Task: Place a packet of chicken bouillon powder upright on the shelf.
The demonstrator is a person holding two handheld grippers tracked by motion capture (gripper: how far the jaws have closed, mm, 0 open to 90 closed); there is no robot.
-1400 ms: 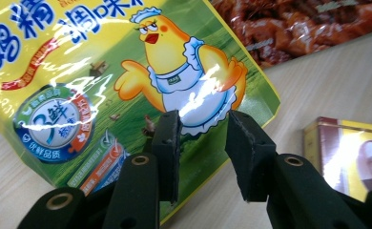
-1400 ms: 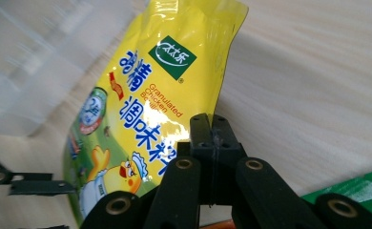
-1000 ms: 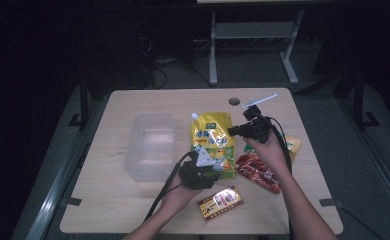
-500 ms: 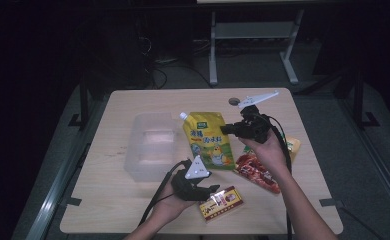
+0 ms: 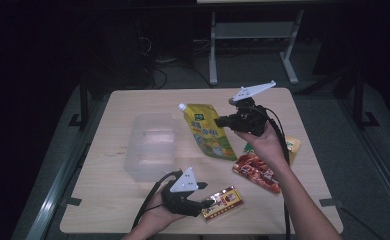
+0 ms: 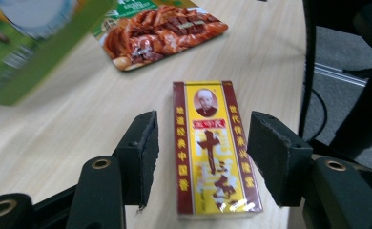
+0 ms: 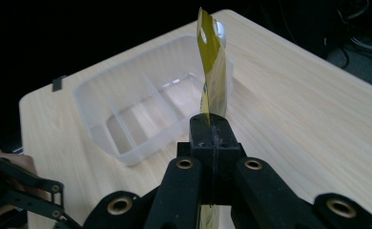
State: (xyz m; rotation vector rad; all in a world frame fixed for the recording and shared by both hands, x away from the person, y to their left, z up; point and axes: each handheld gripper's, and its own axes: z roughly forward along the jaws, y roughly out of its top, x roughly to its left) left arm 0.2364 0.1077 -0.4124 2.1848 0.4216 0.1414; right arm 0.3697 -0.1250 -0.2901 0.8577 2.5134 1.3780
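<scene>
since the earlier high view, the left gripper (image 5: pixel 208 204) has pulled back from the yellow pouch toward the near table edge and now sits at the small red-and-yellow seasoning box (image 5: pixel 222 204), while the right gripper (image 5: pixel 222 121) has lifted the flat yellow-green spouted pouch (image 5: pixel 209 131) off the wood. the left gripper's jaws have just been opening; in the left gripper view the box (image 6: pixel 214 151) lies between the two pads (image 6: pixel 145 152) with a gap on each side, so nothing is pressed. the box lies flat on the light wooden table (image 5: pixel 108 200), its long axis running straight away from the jaws, the portrait end farthest off; in the high view it lies slantwise near the front edge. the right gripper's jaws are fully closed on the pouch's edge. in the right gripper view the pouch (image 7: pixel 213 71) is seen edge-on, reaching away from the jaws toward the clear plastic divided container (image 7: pixel 141 109); in the high view its long axis runs from the white cap at the upper left down to the lower right. the red flat packet printed with cooked meat (image 5: pixel 258 171) lies on the table under the right forearm, just right of the pouch's lower end, well apart from the box. the container (image 5: pixel 150 145) sits left of the pouch.
</scene>
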